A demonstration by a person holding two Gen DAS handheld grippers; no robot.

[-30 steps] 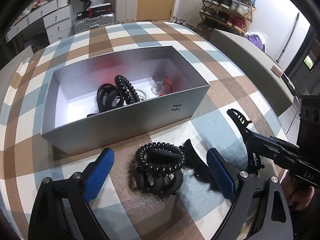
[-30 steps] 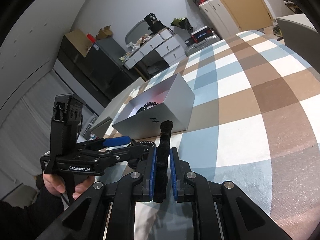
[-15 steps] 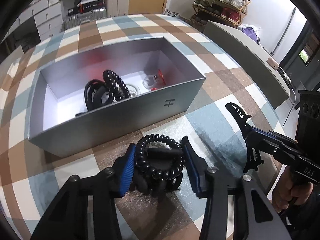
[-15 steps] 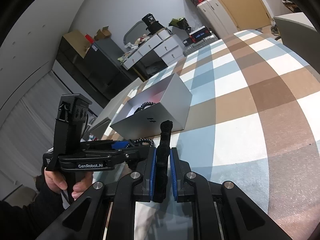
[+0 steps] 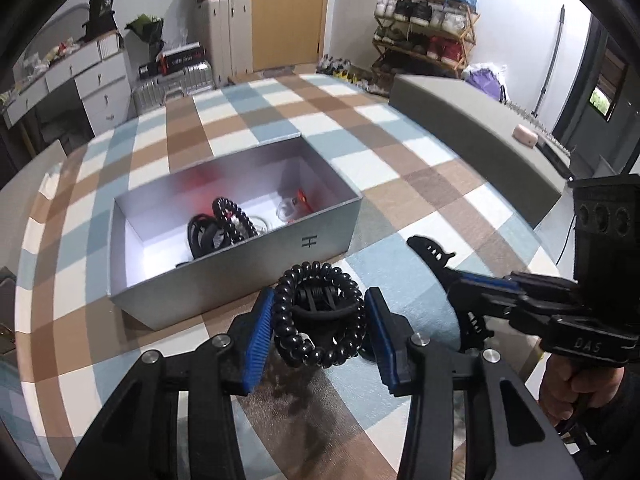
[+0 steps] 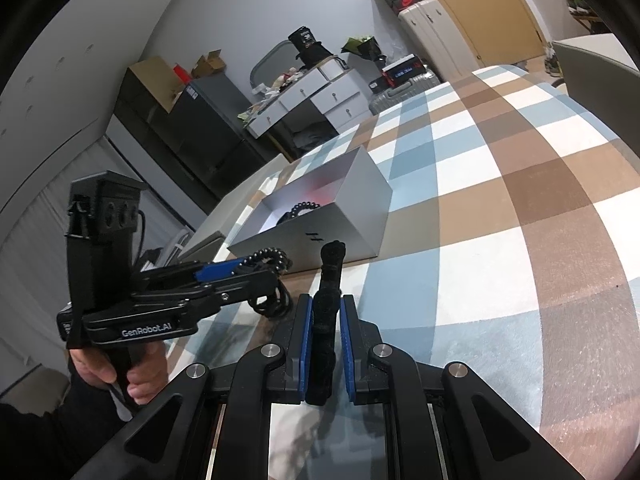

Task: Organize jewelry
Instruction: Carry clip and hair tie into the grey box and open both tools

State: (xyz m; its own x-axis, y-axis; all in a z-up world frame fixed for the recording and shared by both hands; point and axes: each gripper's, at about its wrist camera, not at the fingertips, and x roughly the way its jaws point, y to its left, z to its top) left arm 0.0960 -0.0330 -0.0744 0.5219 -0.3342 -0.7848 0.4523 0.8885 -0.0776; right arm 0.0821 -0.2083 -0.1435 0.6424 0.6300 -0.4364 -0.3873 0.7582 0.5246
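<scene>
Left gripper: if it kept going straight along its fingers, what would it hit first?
Likely the near wall of the silver box, just ahead of the left gripper and its coiled hair tie; depth is unclear.

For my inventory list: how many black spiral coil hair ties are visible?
2. One black spiral coil hair tie sits gripped between the left gripper pads; another lies inside the silver cardboard box. More may be hidden there.

Even indoor light, soft shadows, heavy fisheye bending, dark corners.
</scene>
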